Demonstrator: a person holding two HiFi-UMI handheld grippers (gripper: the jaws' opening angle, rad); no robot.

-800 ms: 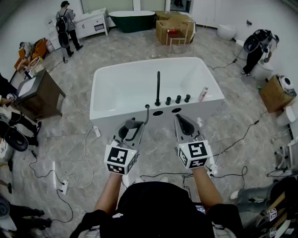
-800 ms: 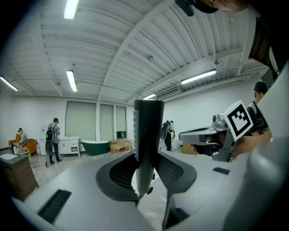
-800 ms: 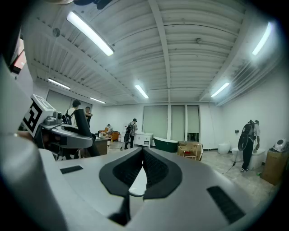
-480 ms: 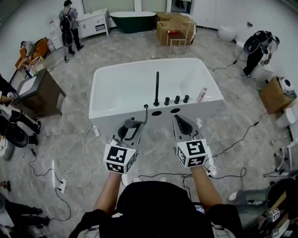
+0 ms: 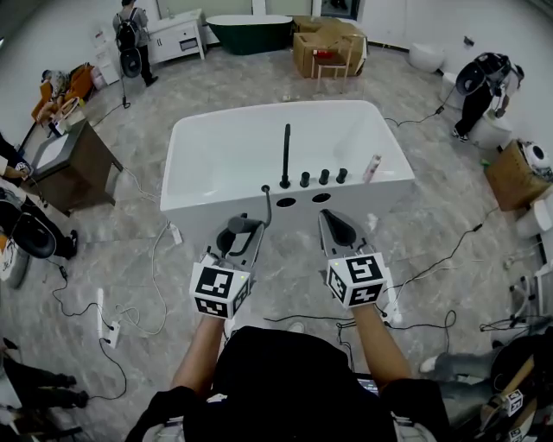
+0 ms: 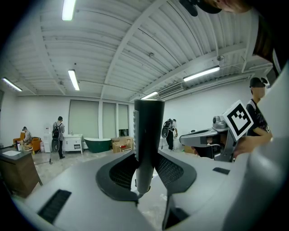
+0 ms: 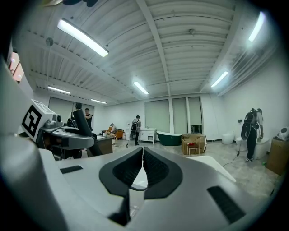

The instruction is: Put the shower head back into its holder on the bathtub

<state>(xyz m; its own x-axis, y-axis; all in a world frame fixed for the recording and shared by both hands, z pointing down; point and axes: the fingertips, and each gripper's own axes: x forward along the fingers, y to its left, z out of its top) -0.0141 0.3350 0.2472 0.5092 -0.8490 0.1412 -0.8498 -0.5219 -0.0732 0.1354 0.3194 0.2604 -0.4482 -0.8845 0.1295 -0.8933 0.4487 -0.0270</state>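
In the head view the white bathtub (image 5: 216,151) stands just ahead of me. On its near rim are a black spout (image 5: 285,155), three black knobs (image 5: 324,176) and two dark holes (image 5: 286,203). My left gripper (image 5: 245,231) is shut on the dark shower head (image 5: 235,226), a little short of the rim, and its hose (image 5: 266,200) curves up toward the left hole. In the left gripper view the shower head (image 6: 148,135) stands upright, clamped between the pads of my left gripper (image 6: 146,173). My right gripper (image 5: 339,223) hovers beside it, shut and empty, as the right gripper view (image 7: 142,168) confirms.
A pink bottle (image 5: 374,168) stands on the tub's right rim. Cables and a power strip (image 5: 110,337) lie on the tiled floor. A dark cabinet (image 5: 73,168) is at the left, cardboard boxes (image 5: 324,43) and a green tub (image 5: 251,22) are behind, and people stand around the edges.
Both grippers keep their place in front of the tub, the left still clamped on the shower head. Only the view has drifted slightly.
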